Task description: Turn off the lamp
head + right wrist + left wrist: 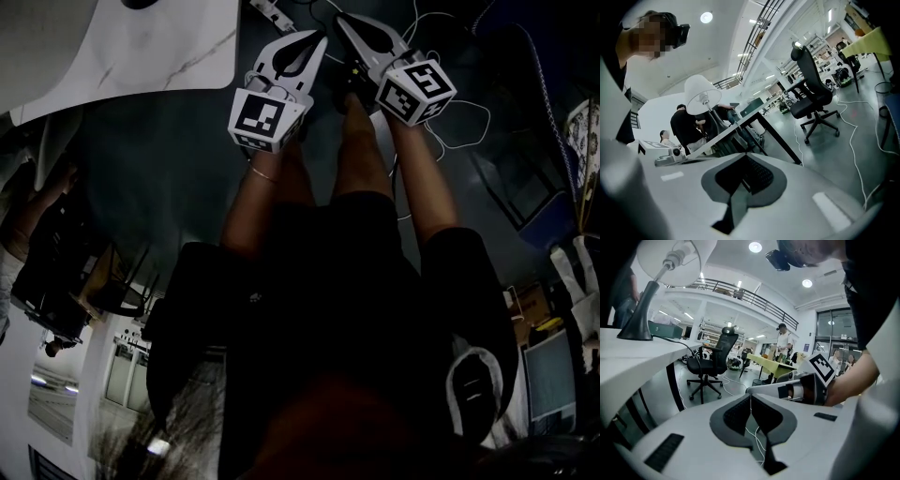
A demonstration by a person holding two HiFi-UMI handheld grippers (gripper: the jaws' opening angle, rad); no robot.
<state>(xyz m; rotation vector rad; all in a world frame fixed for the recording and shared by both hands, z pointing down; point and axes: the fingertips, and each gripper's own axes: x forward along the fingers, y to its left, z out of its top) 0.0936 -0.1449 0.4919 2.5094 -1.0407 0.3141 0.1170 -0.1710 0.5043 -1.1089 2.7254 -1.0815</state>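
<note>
The lamp stands on the white table [628,357], up and to the left of my left gripper. Its white shade [670,258] is tilted over a dark cone base [635,329]. In the right gripper view the lamp's shade [701,93] shows farther off at the left, above the table's edge [740,123]. Whether it is lit I cannot tell. My left gripper [751,397] is shut and holds nothing. My right gripper [743,157] is likewise shut and holds nothing. In the head view both grippers, left [319,37] and right [342,19], are side by side just right of the table's corner [141,47], away from the lamp.
A black office chair [710,364] stands on the floor beyond the table. White cables [459,122] lie on the dark floor to the right. A yellow-green table [776,363] and people are in the background, and a person in black [684,129] is behind the lamp.
</note>
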